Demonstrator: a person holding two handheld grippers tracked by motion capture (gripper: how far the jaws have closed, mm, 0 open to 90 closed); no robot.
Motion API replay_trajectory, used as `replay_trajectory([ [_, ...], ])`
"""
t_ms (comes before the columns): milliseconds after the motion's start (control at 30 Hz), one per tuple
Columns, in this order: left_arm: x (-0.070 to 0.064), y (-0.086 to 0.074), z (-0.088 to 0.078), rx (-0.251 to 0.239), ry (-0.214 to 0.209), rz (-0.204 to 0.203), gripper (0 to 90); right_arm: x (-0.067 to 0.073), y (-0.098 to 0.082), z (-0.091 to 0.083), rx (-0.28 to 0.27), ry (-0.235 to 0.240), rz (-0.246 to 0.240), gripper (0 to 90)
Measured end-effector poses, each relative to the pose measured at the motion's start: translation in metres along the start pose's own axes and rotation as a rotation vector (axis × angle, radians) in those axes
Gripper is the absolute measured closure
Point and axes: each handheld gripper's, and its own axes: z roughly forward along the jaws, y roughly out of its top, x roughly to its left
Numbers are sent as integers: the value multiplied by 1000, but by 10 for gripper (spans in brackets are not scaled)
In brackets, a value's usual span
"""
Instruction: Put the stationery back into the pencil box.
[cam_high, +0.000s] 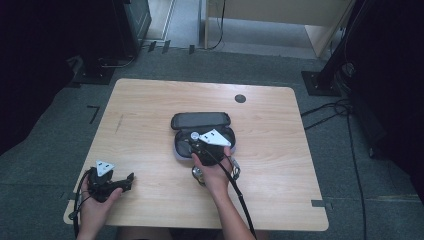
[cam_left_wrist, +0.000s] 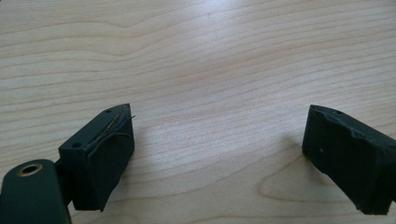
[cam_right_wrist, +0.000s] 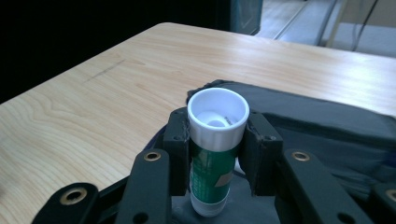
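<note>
My right gripper (cam_right_wrist: 217, 140) is shut on a green glue stick (cam_right_wrist: 212, 177) with a white cap, held over the open dark pencil case (cam_right_wrist: 327, 116). From the high view the right gripper (cam_high: 196, 141) sits over the left part of the case (cam_high: 202, 121), whose lid lies folded back toward the far side. My left gripper (cam_high: 131, 179) rests near the table's front left corner, open, with only bare wood between its pads (cam_left_wrist: 105, 154).
The wooden table (cam_high: 150, 100) has a small dark round cap (cam_high: 240, 98) near its far edge. A metal ring-like object (cam_high: 235, 167) lies by the right hand, just in front of the case. Dark stands and cables surround the table on the floor.
</note>
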Motion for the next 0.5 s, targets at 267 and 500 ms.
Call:
replay_trajectory([
  [267,0,0,0,0,-1,0,95,-9,-9,-1,50,14,10,660],
  [500,0,0,0,0,1,1,95,-29,-15,-13,77,25,30,627],
])
